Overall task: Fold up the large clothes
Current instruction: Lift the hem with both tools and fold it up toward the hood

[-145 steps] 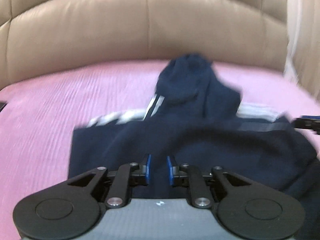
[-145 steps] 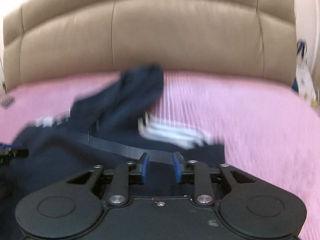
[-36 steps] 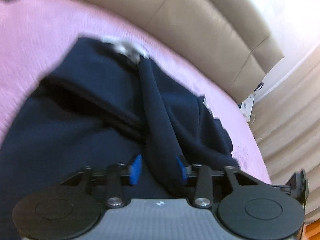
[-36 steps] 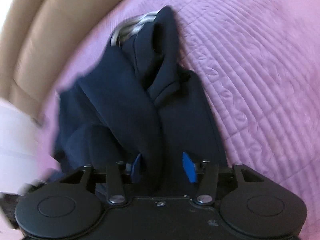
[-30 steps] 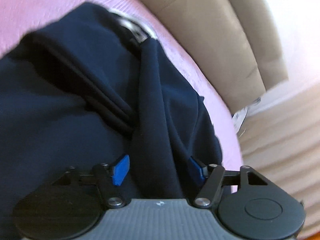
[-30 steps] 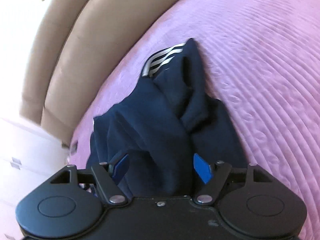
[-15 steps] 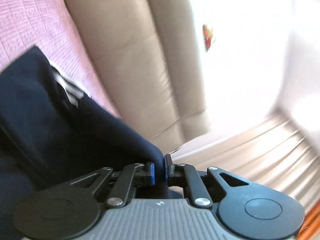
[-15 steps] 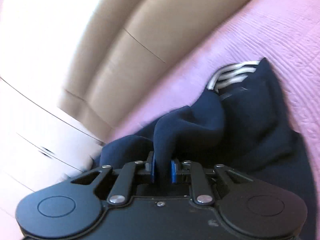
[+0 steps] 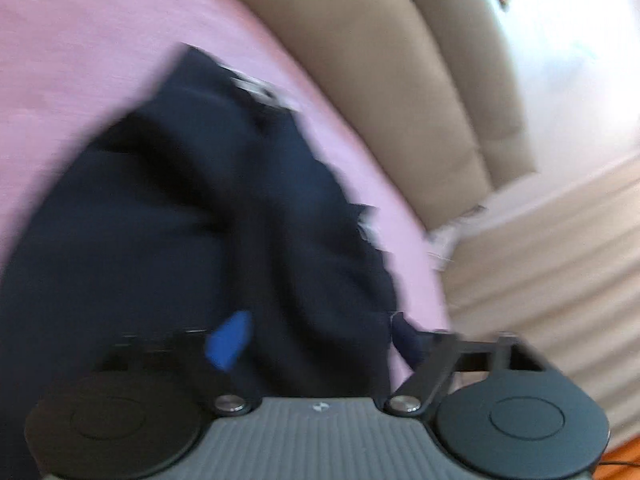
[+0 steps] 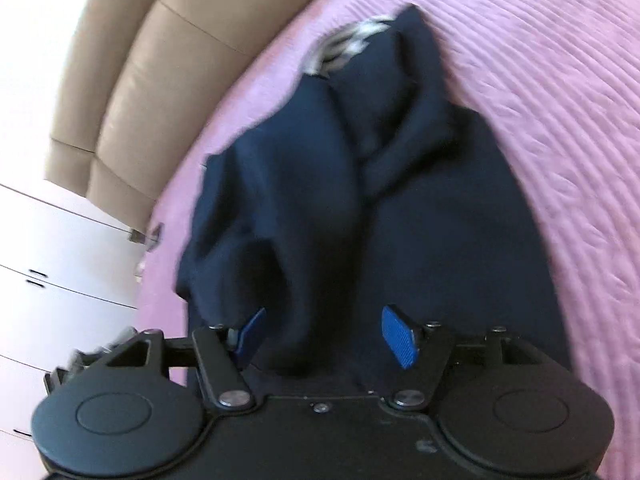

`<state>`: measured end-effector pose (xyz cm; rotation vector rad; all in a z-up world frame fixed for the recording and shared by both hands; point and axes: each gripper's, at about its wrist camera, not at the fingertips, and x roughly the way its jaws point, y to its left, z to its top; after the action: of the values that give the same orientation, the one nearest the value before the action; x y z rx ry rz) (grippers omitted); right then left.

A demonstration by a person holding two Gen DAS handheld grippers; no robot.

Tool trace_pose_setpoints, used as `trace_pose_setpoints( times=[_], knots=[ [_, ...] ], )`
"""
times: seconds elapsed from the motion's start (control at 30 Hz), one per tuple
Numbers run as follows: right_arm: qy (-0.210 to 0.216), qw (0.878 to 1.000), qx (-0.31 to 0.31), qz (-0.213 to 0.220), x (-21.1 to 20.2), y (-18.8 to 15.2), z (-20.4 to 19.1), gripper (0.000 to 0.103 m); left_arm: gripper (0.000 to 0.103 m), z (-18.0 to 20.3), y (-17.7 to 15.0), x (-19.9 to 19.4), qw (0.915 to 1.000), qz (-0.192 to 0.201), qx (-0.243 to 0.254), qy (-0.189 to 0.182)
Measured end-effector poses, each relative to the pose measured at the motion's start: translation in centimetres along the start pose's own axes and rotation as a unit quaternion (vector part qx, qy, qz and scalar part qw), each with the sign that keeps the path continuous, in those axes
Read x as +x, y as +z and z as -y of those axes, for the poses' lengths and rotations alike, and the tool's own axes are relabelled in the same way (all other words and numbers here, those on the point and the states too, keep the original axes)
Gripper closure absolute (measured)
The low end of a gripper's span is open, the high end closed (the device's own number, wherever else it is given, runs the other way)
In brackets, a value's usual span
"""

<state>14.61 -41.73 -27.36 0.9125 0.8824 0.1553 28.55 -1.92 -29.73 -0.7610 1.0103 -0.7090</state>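
Two grippers, both opening over one garment. Pink quilted bedspread (image 10: pixel 560 80) fills most of your view, tan padded headboard (image 9: pixel 360 60) behind it, white drawers (image 10: pixel 60 260) at the left edge of the right-wrist view. Your navy garment (image 10: pixel 400 220) lies bunched on the bedspread, grey-white striped trim (image 10: pixel 348 44) at its far end. Left gripper (image 9: pixel 316 336): fingers spreading wide, cloth lies between them, pads not pressing. Right gripper (image 10: pixel 324 336): same, a fold sits between spreading fingers, unpinched. No readable brand or label; left view is motion-blurred.
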Motion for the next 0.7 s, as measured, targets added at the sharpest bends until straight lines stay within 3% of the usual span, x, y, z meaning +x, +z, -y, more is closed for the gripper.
trace_pose_setpoints(
  times=[0.07,0.13,0.17,0.23,0.27,0.3,0.33,0.37,0.4,0.43,0.5,0.53,0.6,0.67,0.7],
  knots=[
    [0.006,1.0,-0.004,0.008,0.3,0.5,-1.7,0.025,0.018,1.2,-0.2,2.8,0.9992,-0.029,-0.024,-0.015],
    [0.015,1.0,-0.012,0.019,0.4,1.2,-3.0,0.025,0.021,1.7,-0.3,5.8,0.9961,-0.063,-0.057,0.022],
    [0.021,0.999,-0.015,0.021,0.4,1.1,-3.3,0.025,0.029,1.7,-0.4,7.2,0.9931,-0.077,-0.067,0.057],
    [0.029,0.999,-0.014,0.024,1.6,1.7,-3.5,0.025,0.036,1.2,-0.9,8.9,0.9891,-0.075,-0.087,0.091],
    [0.024,0.999,-0.014,0.025,2.1,1.8,-3.8,0.024,0.05,0.8,-0.8,9.5,0.9877,-0.068,-0.103,0.096],
    [0.01,1.0,-0.013,0.018,3.2,2.0,-4.1,0.024,0.074,0.5,-0.9,9.8,0.9878,-0.057,-0.109,0.097],
    [0.0,1.0,-0.013,0.005,4.9,2.1,-4.3,0.025,0.088,0.4,-1.0,10.1,0.9874,-0.051,-0.109,0.103],
    [-0.008,1.0,-0.019,-0.016,6.2,2.2,-4.7,0.047,0.09,0.1,-1.2,10.1,0.987,-0.045,-0.114,0.104],
    [-0.006,0.999,-0.03,-0.02,6.8,2.2,-5.3,0.089,0.091,0.5,-1.1,9.8,0.9894,-0.032,-0.114,0.083],
    [0.01,0.999,-0.041,-0.009,6.5,2.2,-6.0,0.088,0.091,1.1,-1.1,8.8,0.9936,-0.008,-0.105,0.04],
    [0.086,0.992,-0.077,0.051,3.3,1.7,-7.5,0.089,0.091,2.5,-1.1,5.7,0.9951,0.052,-0.072,-0.043],
    [0.105,0.986,-0.104,0.072,1.7,1.3,-8.5,0.089,0.091,2.8,-1.2,4.2,0.9914,0.075,-0.058,-0.09],
    [0.102,0.977,-0.169,0.085,-0.7,0.0,-10.2,0.089,0.089,2.4,-1.6,2.1,0.9845,0.077,-0.045,-0.151],
    [0.091,0.97,-0.216,0.057,-1.1,-1.9,-10.4,0.088,0.085,1.3,-2.5,0.8,0.9855,0.065,-0.032,-0.153],
    [0.078,0.969,-0.233,0.022,-0.5,-3.0,-9.9,0.08,0.083,0.5,-3.2,0.4,0.9906,0.046,-0.027,-0.126]
  ],
)
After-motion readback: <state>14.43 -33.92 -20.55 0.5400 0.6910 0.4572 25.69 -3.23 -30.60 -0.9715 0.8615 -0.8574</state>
